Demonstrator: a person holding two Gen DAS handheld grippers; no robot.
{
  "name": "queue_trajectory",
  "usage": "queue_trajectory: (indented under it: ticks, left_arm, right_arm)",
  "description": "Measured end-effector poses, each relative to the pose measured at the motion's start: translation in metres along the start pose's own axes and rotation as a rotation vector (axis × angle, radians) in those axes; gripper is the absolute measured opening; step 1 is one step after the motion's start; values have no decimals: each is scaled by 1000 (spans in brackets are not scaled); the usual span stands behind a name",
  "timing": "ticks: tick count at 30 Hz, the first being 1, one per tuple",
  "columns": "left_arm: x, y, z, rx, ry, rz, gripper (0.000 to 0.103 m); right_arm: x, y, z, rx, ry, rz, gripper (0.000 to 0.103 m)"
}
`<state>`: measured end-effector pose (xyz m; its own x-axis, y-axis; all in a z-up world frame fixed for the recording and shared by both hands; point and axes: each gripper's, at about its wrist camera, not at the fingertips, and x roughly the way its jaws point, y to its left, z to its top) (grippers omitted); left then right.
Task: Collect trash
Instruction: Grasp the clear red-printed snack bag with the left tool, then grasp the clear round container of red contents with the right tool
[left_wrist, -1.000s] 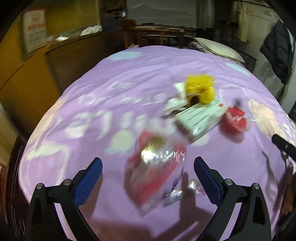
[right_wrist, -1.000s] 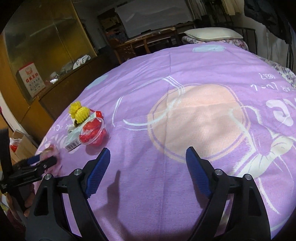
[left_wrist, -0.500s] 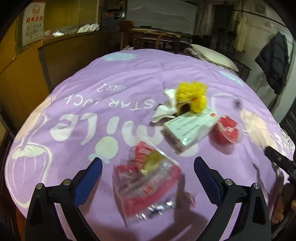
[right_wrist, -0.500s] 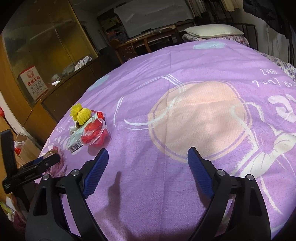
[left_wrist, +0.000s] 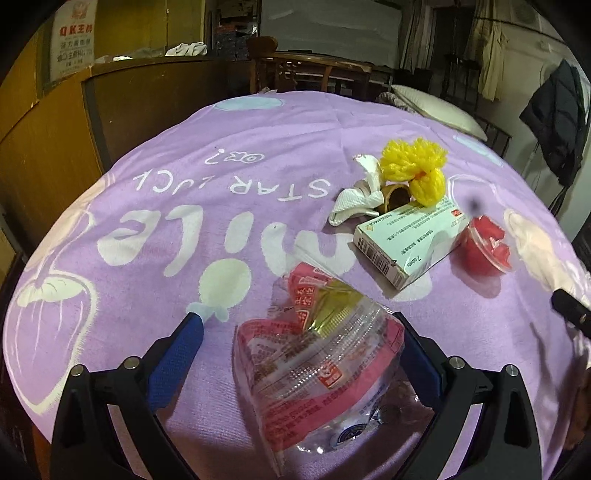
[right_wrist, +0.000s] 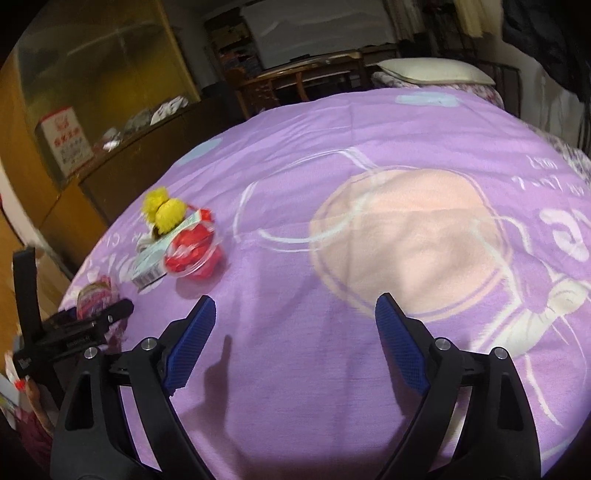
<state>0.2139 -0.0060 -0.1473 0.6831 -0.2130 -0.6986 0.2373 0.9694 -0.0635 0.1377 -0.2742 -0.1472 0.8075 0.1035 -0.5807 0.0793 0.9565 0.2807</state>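
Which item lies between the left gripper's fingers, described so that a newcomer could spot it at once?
On the purple bedspread printed with white letters, a cluster of litter lies toward one edge. Nearest the left gripper, apart from the cluster, lies the crumpled clear plastic wrapper. Its red and pink print distinguishes it from the white carton, yellow pompom and red cup behind.

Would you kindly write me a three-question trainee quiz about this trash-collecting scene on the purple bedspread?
1. True or false: the left gripper is clamped shut on the medicine box.
2. Which item lies between the left gripper's open jaws? A) yellow pompom B) crumpled plastic wrapper C) red cup
3. What does the right gripper hold?

Key: 1. False; its jaws are open. 2. B. 3. Nothing; it is open above bare bedspread.
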Motion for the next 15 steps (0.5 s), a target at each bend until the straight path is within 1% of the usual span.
queue_trajectory:
  ticks: [3,4,10,13,15]
  left_arm:
    - [0,1,-1,-2,-4,-3,97]
    - [0,1,0,-3,-4,-4,97]
    - [0,1,-1,-6,-7,-9,97]
    - [-1,2,-2,-9,-10,-14,97]
    - [-1,3,-2,-13,-13,-19,97]
  right_arm:
    - [5,16,1,-52,14,4,86]
    - [8,22,1,-63,24,23,86]
    - [28,43,7,-83,84,96,86]
    - [40,54,14,-91,115,116,87]
    - [46,60,19,-89,116,123,87]
